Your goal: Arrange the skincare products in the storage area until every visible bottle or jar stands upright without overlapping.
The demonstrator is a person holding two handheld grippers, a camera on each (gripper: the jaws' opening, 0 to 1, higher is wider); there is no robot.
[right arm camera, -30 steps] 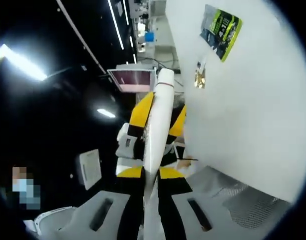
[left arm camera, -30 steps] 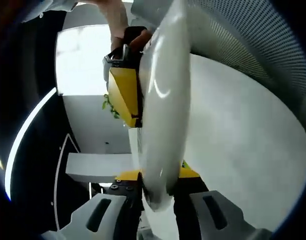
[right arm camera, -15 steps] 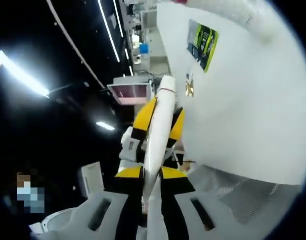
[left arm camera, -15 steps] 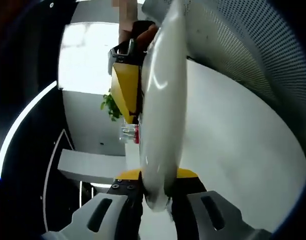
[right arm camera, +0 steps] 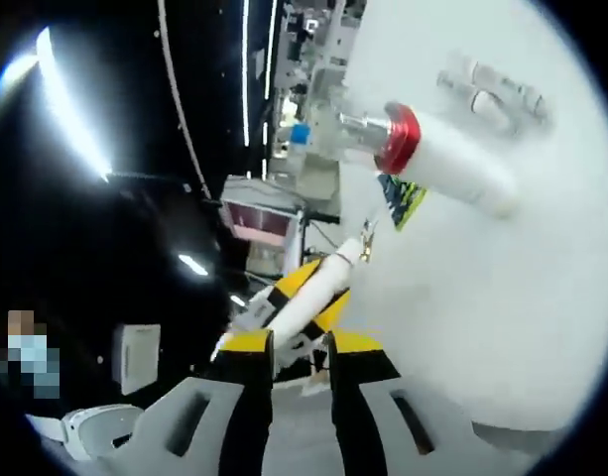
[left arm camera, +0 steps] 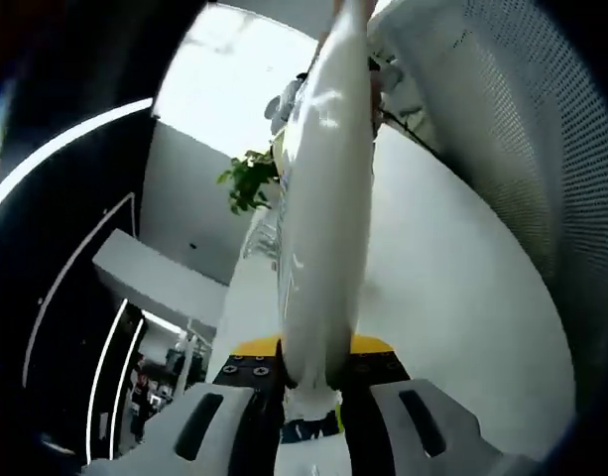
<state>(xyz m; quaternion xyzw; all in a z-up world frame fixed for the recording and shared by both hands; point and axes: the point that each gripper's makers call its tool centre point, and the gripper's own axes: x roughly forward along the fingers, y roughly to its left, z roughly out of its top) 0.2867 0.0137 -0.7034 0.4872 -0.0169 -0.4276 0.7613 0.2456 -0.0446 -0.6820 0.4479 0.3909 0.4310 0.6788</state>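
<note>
White table (left arm camera: 452, 297) takes up the right half of the left gripper view; a perforated grey mesh wall (left arm camera: 522, 129) rises at its far right edge. Behind the table: bright window area, a green plant (left arm camera: 249, 180), dark room with white light strips at left.

Left gripper (left arm camera: 308, 407): fingers clamped on the lower end of a long white tube (left arm camera: 323, 218), which runs up the middle of the view, next to the table. At the tube's top end some yellow and grey hardware shows, too hidden to tell apart.

Right gripper view: dark ceiling with long light strips, cluttered room in the back with a pinkish screen (right arm camera: 264, 223). White table (right arm camera: 502, 297) covers the right side. On it lies a white bottle with a red collar (right arm camera: 432, 154), on its side, plus a green-and-black packet (right arm camera: 401, 198) just below it.

Right gripper (right arm camera: 299, 362): fingers close together; the white tube (right arm camera: 308, 302) passes between them, with the left gripper's yellow-black fingers around it further out. Cannot tell whether the right fingers really pinch it.
</note>
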